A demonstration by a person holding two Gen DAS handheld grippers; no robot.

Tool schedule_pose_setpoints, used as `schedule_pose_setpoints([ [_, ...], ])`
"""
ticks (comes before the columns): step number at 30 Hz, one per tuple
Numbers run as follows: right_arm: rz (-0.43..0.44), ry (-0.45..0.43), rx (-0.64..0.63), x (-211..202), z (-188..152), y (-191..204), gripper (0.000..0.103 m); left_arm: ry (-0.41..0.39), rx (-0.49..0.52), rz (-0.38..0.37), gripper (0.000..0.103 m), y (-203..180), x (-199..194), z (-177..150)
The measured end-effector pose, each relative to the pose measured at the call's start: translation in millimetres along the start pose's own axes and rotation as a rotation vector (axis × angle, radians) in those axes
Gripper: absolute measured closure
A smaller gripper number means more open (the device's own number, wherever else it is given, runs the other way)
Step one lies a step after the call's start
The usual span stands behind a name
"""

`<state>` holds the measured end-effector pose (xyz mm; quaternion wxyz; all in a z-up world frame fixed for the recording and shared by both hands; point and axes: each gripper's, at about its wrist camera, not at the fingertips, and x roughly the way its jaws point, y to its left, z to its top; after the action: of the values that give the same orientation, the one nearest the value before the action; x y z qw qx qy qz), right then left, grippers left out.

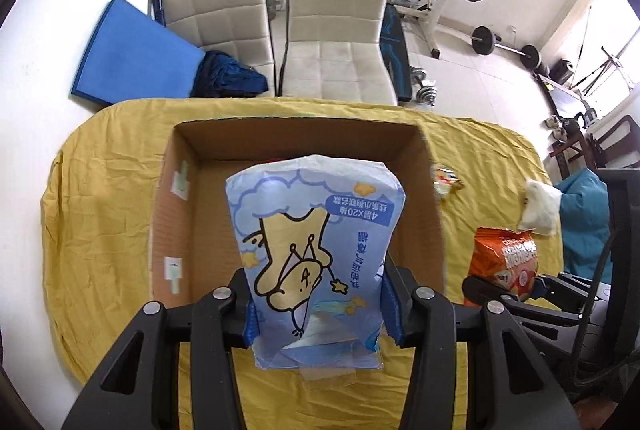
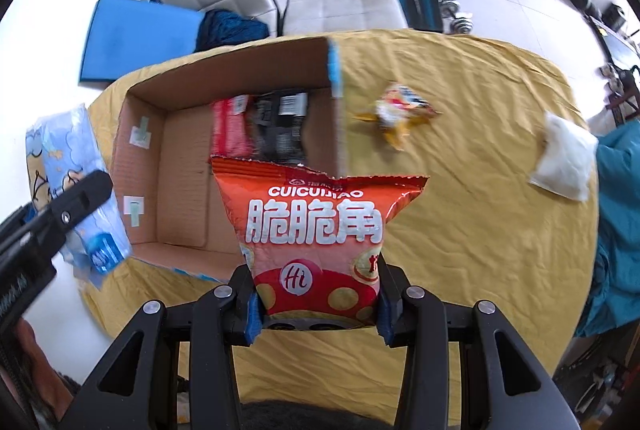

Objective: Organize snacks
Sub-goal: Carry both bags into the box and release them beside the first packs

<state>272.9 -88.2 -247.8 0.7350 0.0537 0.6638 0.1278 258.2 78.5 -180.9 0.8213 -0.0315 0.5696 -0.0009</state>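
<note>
My left gripper [image 1: 318, 304] is shut on a light blue cartoon-printed pack [image 1: 316, 250], held over the near side of an open cardboard box [image 1: 168, 214] on the yellow-covered table. The right wrist view shows my right gripper [image 2: 318, 304] shut on an orange-red snack bag [image 2: 316, 230], in front of the box's [image 2: 160, 166] near right corner. Inside the box lie a red packet [image 2: 230, 128] and a black packet [image 2: 280, 126]. The blue pack [image 2: 76, 186] and the left gripper's finger [image 2: 80, 194] appear at the left of that view. The orange bag [image 1: 506, 262] shows at the right of the left wrist view.
On the yellow cloth [image 2: 460, 210] right of the box lie a small yellow-and-white wrapped snack [image 2: 398, 110] and a white pouch [image 2: 564, 162]. Two white chairs [image 1: 336, 42], a blue mat [image 1: 132, 58] and gym weights stand beyond the table. Teal fabric [image 2: 616, 230] lies at the right edge.
</note>
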Motion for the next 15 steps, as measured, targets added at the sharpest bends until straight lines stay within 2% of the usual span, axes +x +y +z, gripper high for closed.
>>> schedule_pose_setpoints([
  [3, -0.014, 0.026, -0.015, 19, 9, 23, 0.058, 0.032, -0.022, -0.002, 0.059, 31, 17, 8],
  [6, -0.028, 0.073, -0.018, 48, 18, 40, 0.058, 0.101, -0.066, -0.016, 0.059, 64, 49, 15],
  [10, -0.048, 0.143, 0.003, 97, 28, 47, 0.058, 0.185, -0.1, -0.009, 0.059, 97, 91, 22],
  [15, -0.086, 0.242, 0.028, 161, 33, 49, 0.058, 0.259, -0.125, -0.008, 0.059, 118, 135, 23],
])
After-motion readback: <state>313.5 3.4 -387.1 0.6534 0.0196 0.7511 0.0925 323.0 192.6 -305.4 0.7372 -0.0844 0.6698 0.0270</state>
